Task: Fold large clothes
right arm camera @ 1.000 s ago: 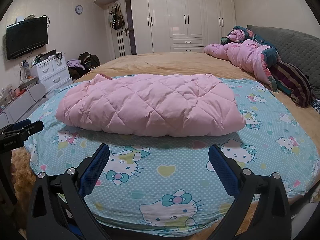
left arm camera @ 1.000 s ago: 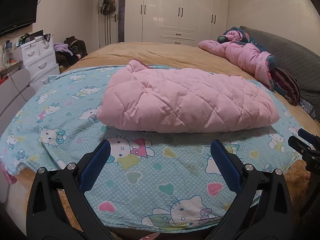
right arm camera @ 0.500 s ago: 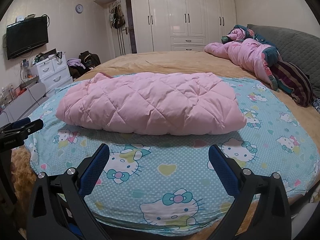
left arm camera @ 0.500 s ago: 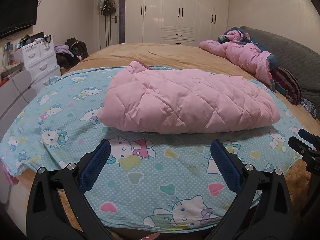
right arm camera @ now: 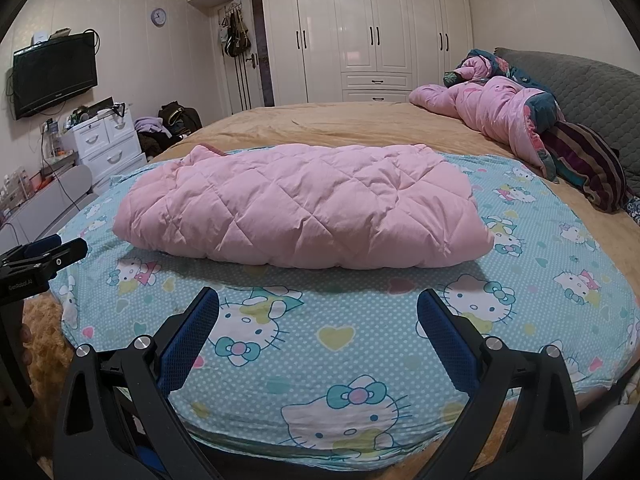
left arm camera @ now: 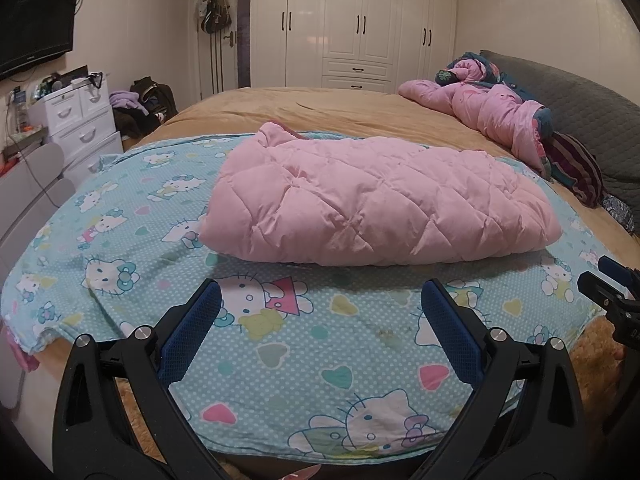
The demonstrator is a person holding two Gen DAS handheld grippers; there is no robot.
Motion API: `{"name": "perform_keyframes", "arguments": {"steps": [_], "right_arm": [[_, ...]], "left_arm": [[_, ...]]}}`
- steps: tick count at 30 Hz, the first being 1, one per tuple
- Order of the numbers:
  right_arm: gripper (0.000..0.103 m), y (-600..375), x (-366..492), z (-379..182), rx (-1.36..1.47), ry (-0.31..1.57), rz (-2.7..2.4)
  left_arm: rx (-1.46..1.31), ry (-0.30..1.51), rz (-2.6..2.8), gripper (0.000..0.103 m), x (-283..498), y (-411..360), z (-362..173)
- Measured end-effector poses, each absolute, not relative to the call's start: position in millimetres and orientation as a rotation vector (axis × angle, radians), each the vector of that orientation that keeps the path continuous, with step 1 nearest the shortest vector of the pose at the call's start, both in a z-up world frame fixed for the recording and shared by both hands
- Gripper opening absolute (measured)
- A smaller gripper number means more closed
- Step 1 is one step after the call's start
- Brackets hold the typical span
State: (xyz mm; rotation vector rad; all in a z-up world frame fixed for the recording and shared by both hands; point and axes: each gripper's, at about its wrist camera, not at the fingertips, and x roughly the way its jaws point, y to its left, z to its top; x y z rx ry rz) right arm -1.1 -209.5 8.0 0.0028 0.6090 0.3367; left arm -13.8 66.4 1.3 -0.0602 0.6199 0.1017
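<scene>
- left claw [left arm camera: 320, 308], right claw [right arm camera: 318, 314]: both released, empty, low over near bed edge
- cartoon-cat sheet [left arm camera: 280, 344] under them
- folded pink quilted jacket [right arm camera: 300, 206] mid-sheet, clear of both claws
- pink bedding heap [right arm camera: 492, 110] far right

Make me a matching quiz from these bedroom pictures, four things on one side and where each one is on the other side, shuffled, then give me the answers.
Things:
1. pink quilted coat
2. television
3. round clock
4. crumpled pink bedding

Places:
A. heaped near the grey headboard
B. high on the wall beside the door
C. folded on the cartoon-cat sheet
D. mounted on the wall above the white drawers

Pairs: 1-C, 2-D, 3-B, 4-A
</scene>
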Motion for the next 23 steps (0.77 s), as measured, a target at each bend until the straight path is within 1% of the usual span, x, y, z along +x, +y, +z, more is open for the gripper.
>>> {"name": "perform_keyframes", "arguments": {"steps": [10, 15, 19, 21, 23], "right_arm": [[0.099, -220, -4, 7, 0.042, 0.605, 0.300], [0.099, -273, -11, 11, 0.153, 0.575, 0.159], [0.099, -356, -23, 6, 0.235, 0.560, -0.069], [0.099, -424, -38, -9, 0.261, 0.571, -0.288], [0.099, -489, -55, -33, 0.288, 0.629, -0.503]], "left_arm": [[-0.060, 0.623, 0.104, 0.094, -16, 69, -4], [-0.124, 0.607, 0.145, 0.094, -15, 96, -4], [-0.151, 0.634, 0.265, 0.094, 13, 158, 2], [-0.163, 0.645, 0.360, 0.094, 29, 203, 7], [-0.171, 0.656, 0.477, 0.094, 50, 264, 10]]}}
